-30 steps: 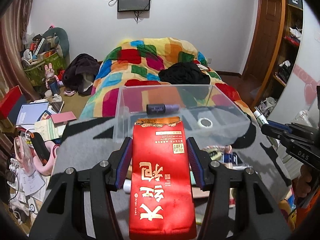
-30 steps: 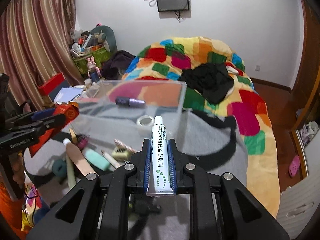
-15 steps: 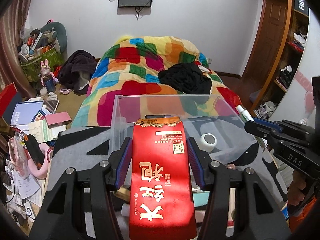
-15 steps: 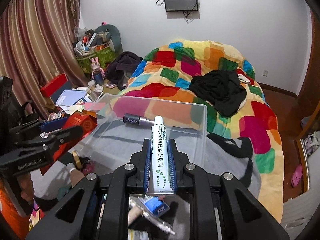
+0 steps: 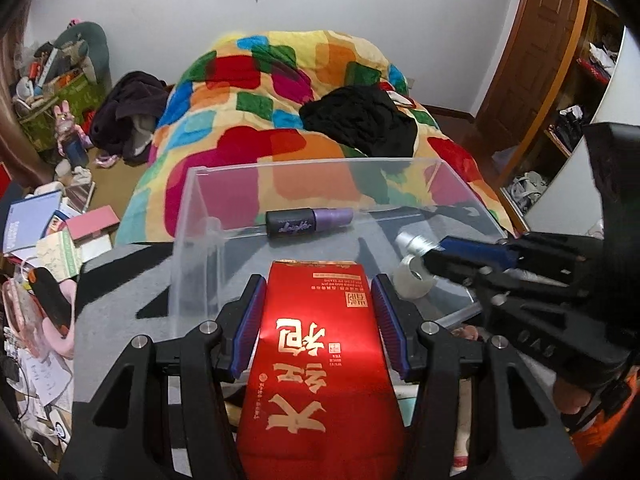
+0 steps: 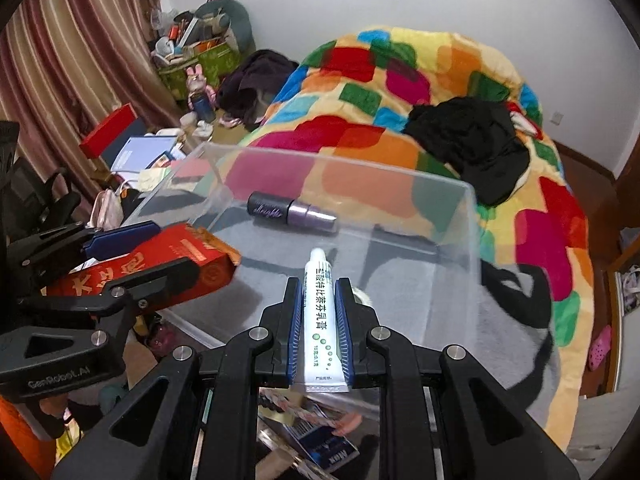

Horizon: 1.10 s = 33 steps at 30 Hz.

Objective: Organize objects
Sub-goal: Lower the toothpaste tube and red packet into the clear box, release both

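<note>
Two handheld grippers hang over one clear plastic bin (image 5: 188, 264) that sits on a grey cloth at the foot of a bed. The left gripper (image 5: 318, 292) is clamped on one red tea packet (image 5: 320, 364) printed with gold characters, its blue pads pressing both long edges, the packet's far end reaching over the bin's near wall. The right gripper (image 6: 319, 300) is closed tight on one white ointment tube (image 6: 318, 320), cap end forward and pointing into the bin. Two items already lie inside the bin: one purple lipstick (image 6: 290, 212) with a black cap, resting against the far wall, and one roll of clear tape (image 5: 412, 282) near the right side, just below the tip of the right gripper in the left wrist view. A patchwork quilt (image 6: 400, 92) in many colours covers the bed behind, with one black garment (image 6: 468, 140) heaped on it. Loose small items lie on the cloth in front of the bin, partly hidden by the grippers and too cluttered to count.
</note>
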Tool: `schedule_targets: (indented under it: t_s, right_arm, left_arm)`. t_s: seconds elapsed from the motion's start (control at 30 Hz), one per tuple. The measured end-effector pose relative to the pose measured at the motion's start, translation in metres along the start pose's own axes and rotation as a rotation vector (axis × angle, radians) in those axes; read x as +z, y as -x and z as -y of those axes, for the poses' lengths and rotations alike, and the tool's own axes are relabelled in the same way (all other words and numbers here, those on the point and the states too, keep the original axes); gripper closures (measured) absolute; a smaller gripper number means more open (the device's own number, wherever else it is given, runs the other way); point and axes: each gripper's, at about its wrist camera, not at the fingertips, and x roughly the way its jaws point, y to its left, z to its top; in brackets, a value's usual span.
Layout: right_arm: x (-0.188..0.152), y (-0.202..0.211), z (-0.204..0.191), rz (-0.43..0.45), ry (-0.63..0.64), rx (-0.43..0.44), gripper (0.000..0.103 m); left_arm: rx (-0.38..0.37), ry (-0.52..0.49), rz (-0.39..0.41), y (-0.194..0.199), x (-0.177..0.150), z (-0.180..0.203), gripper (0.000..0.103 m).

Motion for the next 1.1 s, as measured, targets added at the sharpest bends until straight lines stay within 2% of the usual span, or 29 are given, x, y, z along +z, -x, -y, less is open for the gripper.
schedule_targets:
  t_s: [0.17, 0.37, 0.5, 0.67, 0.83, 1.0, 1.1]
  right_arm:
    - [-0.002, -0.007, -0.009, -0.022, 0.028, 0.024, 0.088]
    - [-0.006, 0.002, -0.018, -0.006, 0.062, 0.023, 0.087]
    - [-0.011, 0.020, -0.021, 0.036, 0.078, 0.010, 0.077]
    - [-0.018, 0.044, -0.022, 0.088, 0.077, 0.006, 0.072]
    - [-0.025, 0.065, -0.021, 0.133, 0.069, -0.002, 0.065]
    - [-0.039, 0.085, -0.020, 0.177, 0.051, -0.018, 0.053]
    - [-0.051, 0.093, -0.019, 0.192, 0.039, -0.033, 0.050]
  left_arm:
    - [-0.022, -0.015, -0.007, -0.001, -0.001, 0.004, 0.049]
    - [-0.027, -0.029, 0.015, 0.011, -0.001, 0.008, 0.049]
    - [-0.031, -0.033, 0.053, 0.028, -0.005, 0.010, 0.044]
    - [-0.019, -0.044, 0.094, 0.047, -0.009, 0.011, 0.042]
    - [-0.004, -0.045, 0.139, 0.068, -0.019, 0.011, 0.034]
    - [0.025, -0.047, 0.172, 0.084, -0.036, 0.009, 0.024]
    - [0.041, -0.047, 0.176, 0.087, -0.046, 0.007, 0.022]
